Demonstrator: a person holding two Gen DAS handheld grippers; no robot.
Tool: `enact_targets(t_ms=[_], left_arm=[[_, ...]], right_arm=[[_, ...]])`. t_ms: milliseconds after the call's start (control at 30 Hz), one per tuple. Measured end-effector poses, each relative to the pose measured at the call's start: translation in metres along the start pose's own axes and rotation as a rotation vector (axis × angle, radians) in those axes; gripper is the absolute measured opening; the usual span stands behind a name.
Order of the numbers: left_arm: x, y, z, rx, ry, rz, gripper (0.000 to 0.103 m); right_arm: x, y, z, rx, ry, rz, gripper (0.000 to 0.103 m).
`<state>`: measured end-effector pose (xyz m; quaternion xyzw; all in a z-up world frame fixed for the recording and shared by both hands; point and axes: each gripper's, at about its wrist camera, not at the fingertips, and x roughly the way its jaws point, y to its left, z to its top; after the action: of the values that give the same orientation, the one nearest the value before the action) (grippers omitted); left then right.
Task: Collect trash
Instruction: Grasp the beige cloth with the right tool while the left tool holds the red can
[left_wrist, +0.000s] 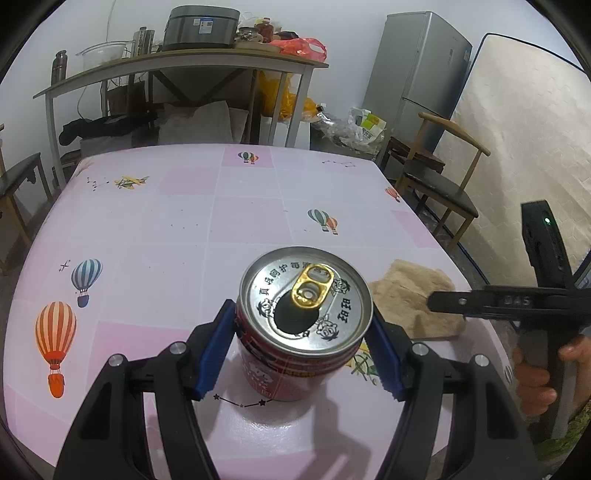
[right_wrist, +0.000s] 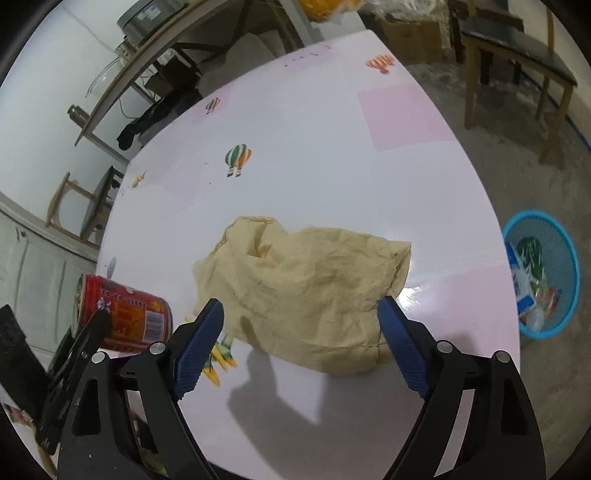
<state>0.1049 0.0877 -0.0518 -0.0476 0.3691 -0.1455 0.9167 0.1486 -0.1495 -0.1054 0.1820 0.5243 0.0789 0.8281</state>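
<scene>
A red drink can (left_wrist: 306, 299) with a silver top and a gold pull tab stands upright between the blue pads (left_wrist: 214, 354) of my left gripper (left_wrist: 303, 354), which press on both its sides. Whether the can rests on the table or hangs just over it I cannot tell. The right wrist view shows the same can (right_wrist: 125, 317) at the far left. A crumpled beige cloth (right_wrist: 314, 280) lies on the table. My right gripper (right_wrist: 299, 306) hovers over its near edge, jaws wide and clear of the cloth. The cloth (left_wrist: 410, 291) also lies right of the can.
The table (right_wrist: 332, 129) wears a pink and white cover printed with balloons. A blue mesh basket (right_wrist: 543, 273) holding wrappers stands on the floor past the table's right edge. A wooden chair (left_wrist: 443, 184) is beyond the table's right side. A person's hand (left_wrist: 535, 373) grips the right tool.
</scene>
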Motion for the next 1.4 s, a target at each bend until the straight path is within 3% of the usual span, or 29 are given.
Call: enact_targets(t_ms=[300,467,567,1000,1400], left_arm=[[-0.001,0.0,0.0,-0.002,-0.001,-0.002,0.066],[0.0,0.0,0.0,-0.003,-0.001,-0.002,0.066],[0.0,0.0,0.0,-0.002,-0.002,-0.002,0.066],[0.0,-0.002,-0.003,-0.004,-0.013,0.006,0.066],[-0.007,-0.006,0.001,-0.009,-0.032,0.015,0.066]], right_arm=[[0.026,0.038,0.009,-0.149,-0.048,-0.135,0.084],[0.035,0.05,0.006,-0.246,-0.088,-0.264,0.072],[0.034,0.049,0.007,-0.254,-0.103,-0.287,0.062],[0.026,0.031,0.009,-0.197,-0.128,-0.276,0.011],[0.011,0.018,0.01,-0.158,-0.157,-0.203,0.006]])
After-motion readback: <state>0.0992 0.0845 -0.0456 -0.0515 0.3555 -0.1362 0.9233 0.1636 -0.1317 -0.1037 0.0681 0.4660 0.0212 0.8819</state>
